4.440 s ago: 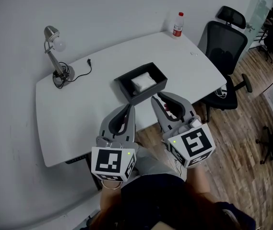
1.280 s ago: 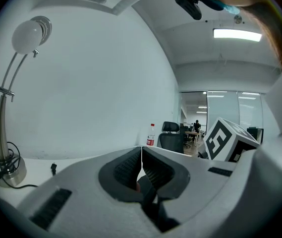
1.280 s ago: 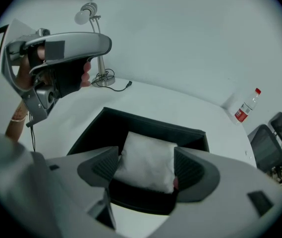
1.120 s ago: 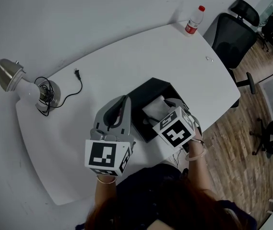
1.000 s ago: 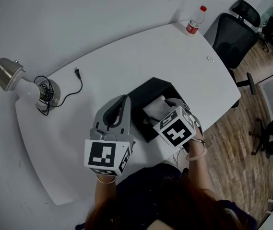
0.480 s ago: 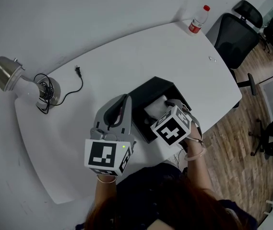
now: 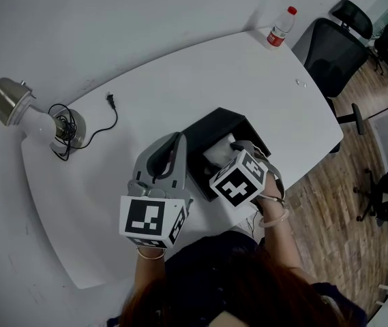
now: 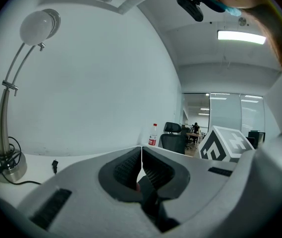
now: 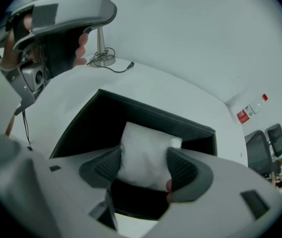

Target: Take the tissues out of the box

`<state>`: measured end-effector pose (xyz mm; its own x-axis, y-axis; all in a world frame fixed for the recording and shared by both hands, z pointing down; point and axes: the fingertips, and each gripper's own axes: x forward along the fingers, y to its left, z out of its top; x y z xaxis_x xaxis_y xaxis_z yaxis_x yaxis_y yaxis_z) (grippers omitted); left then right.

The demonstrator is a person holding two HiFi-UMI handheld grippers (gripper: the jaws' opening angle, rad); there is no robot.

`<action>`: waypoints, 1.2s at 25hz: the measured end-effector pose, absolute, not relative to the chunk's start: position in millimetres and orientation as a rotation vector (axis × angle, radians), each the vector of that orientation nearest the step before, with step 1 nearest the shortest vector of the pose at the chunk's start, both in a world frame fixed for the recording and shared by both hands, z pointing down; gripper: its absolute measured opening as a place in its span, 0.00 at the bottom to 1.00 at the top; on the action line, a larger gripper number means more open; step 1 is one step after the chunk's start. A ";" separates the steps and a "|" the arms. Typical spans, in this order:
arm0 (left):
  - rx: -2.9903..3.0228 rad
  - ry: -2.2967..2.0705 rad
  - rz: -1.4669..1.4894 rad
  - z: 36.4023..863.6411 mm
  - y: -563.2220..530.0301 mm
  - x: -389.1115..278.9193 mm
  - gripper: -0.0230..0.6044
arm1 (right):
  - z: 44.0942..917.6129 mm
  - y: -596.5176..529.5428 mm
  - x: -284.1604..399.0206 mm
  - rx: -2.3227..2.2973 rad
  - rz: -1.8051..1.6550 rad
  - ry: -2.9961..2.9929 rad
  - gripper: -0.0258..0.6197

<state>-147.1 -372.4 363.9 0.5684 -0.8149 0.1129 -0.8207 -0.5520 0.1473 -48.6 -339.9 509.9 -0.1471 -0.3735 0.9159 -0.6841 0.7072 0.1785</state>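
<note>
Two tools are out, but only the R one is working. The right tool (image 9: 144, 158) reaches into the open black box (image 7: 211, 127) from the person's side, since the top is the only way in. Its jaws stand roughly half apart, one on each flank of the white tissue pack (image 9: 141, 135). Both ribbed pads press against the soft wrap, so it's clamped on the pack, not just straddling it. Taking it across the short width prob. keeps the jaws clear of the box walls. The pack sits inside the box, nearer the wall on the person's side. Can't tell whether it has left the box floor.

The left tool (image 7: 177, 139) is held just beside the box, on the person's L, w/ jaws fully together and nothing btwn them. It is not touching the box as far as the head view shows. Likely parked there to leave the opening free, and close enough to steady the box if it lifts w/ the pack.

The box stands on the white tabletop (image 7: 180, 67), near the edge on the person's side. Well away from the box are a desk lamp (image 7: 16, 107) and a loose plug (image 7: 110, 101) to the L, and a plastic bottle (image 7: 280, 26) at the far R corner. An office chair (image 7: 330, 53) stands beyond that corner, off the tabletop.
</note>
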 end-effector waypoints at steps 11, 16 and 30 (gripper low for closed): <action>2.621 -1.412 0.040 356.1 -365.5 -151.4 0.08 | 504.3 -339.3 -48.8 0.849 0.300 -1.792 0.47; 2.618 -1.424 0.041 354.9 -361.0 -149.5 0.08 | 502.6 -338.2 -47.5 0.853 0.287 -1.804 0.47; 2.611 -1.447 0.040 352.9 -347.5 -146.7 0.08 | 485.6 -337.0 -46.2 0.941 0.229 -1.887 0.47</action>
